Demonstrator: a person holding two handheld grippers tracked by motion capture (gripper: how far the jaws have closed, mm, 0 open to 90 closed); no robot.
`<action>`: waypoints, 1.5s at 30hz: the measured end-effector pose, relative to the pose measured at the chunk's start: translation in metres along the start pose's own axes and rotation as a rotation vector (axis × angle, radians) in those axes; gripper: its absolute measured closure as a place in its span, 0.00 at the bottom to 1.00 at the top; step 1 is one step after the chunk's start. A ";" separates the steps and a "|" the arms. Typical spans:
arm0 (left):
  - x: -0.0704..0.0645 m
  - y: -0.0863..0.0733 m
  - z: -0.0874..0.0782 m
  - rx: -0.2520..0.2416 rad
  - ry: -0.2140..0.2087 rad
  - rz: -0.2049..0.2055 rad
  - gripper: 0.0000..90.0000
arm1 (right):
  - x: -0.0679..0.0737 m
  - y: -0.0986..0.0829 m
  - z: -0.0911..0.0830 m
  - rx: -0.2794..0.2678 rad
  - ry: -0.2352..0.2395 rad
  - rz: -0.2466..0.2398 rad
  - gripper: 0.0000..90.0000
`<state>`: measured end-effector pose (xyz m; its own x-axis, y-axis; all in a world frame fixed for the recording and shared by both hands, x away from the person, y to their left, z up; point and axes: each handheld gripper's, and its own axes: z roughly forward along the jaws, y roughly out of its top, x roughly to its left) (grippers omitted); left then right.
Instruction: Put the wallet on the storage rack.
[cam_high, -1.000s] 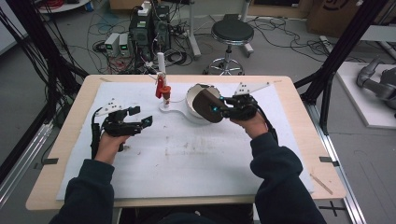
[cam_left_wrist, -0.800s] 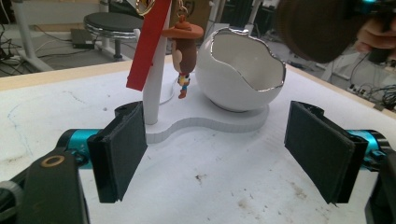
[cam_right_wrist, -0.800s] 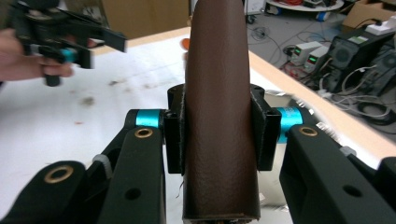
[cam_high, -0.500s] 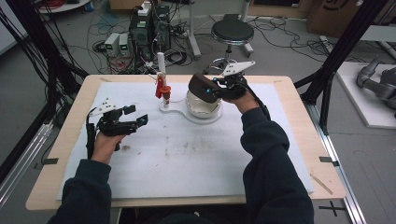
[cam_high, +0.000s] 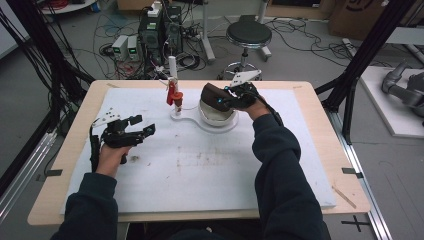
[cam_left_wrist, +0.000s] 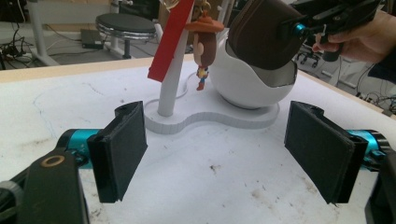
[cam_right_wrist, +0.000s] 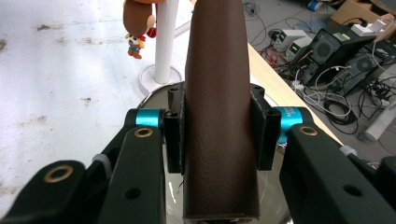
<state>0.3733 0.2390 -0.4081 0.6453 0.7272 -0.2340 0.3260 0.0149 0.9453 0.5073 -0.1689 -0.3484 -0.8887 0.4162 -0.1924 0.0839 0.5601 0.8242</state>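
My right gripper (cam_high: 226, 98) is shut on a brown leather pouch (cam_high: 212, 95) and holds it just over the white bowl (cam_high: 218, 119) of a white stand. In the right gripper view the pouch (cam_right_wrist: 219, 93) stands upright between the pads, above the bowl's shiny inside (cam_right_wrist: 280, 154). A white post (cam_high: 172, 67) rises from the stand's base (cam_left_wrist: 210, 120). On the post hang a red tag (cam_left_wrist: 170, 39) and a small cowboy figurine (cam_left_wrist: 205, 42). My left gripper (cam_high: 142, 129) hovers open at the table's left with nothing between its pads (cam_left_wrist: 122, 149).
A white sheet (cam_high: 210, 170) covers the wooden table (cam_high: 320, 100). Behind the table are a stool (cam_high: 248, 34), computers (cam_high: 160, 27) and cables on the floor. Black frame posts (cam_high: 360, 60) stand at both sides.
My right gripper has carried the brown pouch left and farther back, from beside the bowl to over it. The left gripper has shifted only slightly.
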 end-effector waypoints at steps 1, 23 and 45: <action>0.000 0.000 0.000 0.003 -0.001 0.001 0.23 | -0.001 -0.001 -0.001 0.000 0.002 -0.007 0.72; 0.001 -0.002 0.000 0.004 -0.006 -0.012 0.23 | -0.002 -0.022 -0.003 0.058 -0.013 0.024 0.58; 0.004 0.001 -0.004 -0.046 0.075 0.042 0.19 | 0.040 -0.102 -0.136 -0.041 -0.249 0.369 0.29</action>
<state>0.3731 0.2449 -0.4075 0.6039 0.7770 -0.1776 0.2660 0.0136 0.9639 0.4014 -0.3072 -0.3678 -0.6661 0.7459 0.0006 0.3527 0.3143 0.8814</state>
